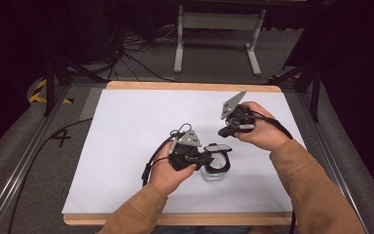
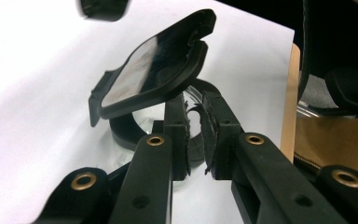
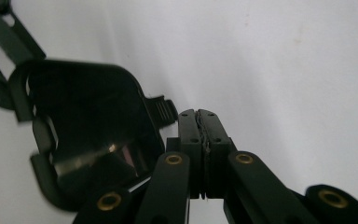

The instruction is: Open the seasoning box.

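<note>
Left gripper (image 1: pixel 209 158) clamps the black rim of a clear jar (image 1: pixel 214 171) standing on the white surface (image 1: pixel 126 126), near its front edge. The jar's hinged black lid (image 2: pixel 154 74) stands tilted open above it. Right gripper (image 1: pixel 224 131), jaws pressed together and empty, hovers just beside the lid.

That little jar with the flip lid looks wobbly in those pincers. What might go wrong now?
1. The left gripper pinches the clear jar only by its rim on one side, so it could tip or slip free.
2. The hinged lid stands open and unsupported. The right gripper is shut beside it, holding nothing, so the lid may drop shut.
</note>
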`<state>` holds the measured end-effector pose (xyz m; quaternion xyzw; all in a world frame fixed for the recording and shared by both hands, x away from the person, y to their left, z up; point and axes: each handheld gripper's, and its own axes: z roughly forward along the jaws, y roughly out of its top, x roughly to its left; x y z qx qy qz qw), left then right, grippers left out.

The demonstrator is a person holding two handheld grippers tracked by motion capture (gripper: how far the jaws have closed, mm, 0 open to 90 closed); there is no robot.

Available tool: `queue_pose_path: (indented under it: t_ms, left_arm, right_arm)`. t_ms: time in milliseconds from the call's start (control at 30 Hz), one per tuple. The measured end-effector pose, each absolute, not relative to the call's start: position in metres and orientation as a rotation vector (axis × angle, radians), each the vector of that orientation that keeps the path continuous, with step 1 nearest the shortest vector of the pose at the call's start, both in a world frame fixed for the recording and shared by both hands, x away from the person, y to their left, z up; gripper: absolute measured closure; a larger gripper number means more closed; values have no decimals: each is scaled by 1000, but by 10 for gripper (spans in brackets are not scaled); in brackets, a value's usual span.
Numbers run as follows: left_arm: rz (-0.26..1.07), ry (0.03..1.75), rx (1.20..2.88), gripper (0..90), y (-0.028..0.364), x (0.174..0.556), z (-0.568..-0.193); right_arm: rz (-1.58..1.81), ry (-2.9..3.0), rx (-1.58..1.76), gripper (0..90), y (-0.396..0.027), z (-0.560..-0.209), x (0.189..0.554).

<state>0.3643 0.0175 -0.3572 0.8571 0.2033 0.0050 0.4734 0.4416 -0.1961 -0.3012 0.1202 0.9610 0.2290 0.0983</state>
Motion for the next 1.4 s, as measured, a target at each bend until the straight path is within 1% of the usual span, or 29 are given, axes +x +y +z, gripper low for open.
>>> queue_pose_path:
  t_ms: [100, 167, 233, 333, 533, 600, 700, 733, 967, 1100, 1400]
  left_arm:
    - [13, 491, 2087, 808, 20, 367, -353]
    - [19, 492, 2065, 810, 20, 370, -350]
    - [15, 501, 2047, 812, 20, 371, -349]
    - [27, 498, 2032, 812, 20, 373, -345]
    - [39, 512, 1995, 813, 22, 380, -340]
    - [39, 517, 1992, 814, 23, 383, -340]
    - [50, 533, 1966, 815, 25, 386, -339]
    - [55, 539, 1957, 822, 26, 388, -339]
    - [90, 571, 1955, 838, 29, 396, -339]
    - [178, 588, 1989, 836, 27, 397, -341]
    - [189, 600, 1961, 830, 26, 399, -341]
  right_arm:
    - [811, 2738, 425, 897, -225, -306, 427]
    - [871, 2695, 458, 898, -237, -310, 420]
    - [898, 2678, 470, 898, -241, -311, 416]
    - [1022, 2601, 509, 899, -255, -319, 400]
    - [1164, 2537, 552, 900, -266, -330, 387]
    - [1215, 2528, 577, 900, -269, -342, 382]
    - [1239, 2528, 585, 900, -269, -349, 380]
    - [1257, 2523, 595, 900, -270, -358, 377]
    - [1286, 2539, 628, 900, -271, -376, 373]
    - [1268, 2556, 621, 900, -269, -382, 367]
    - [1238, 2597, 594, 900, -260, -390, 361]
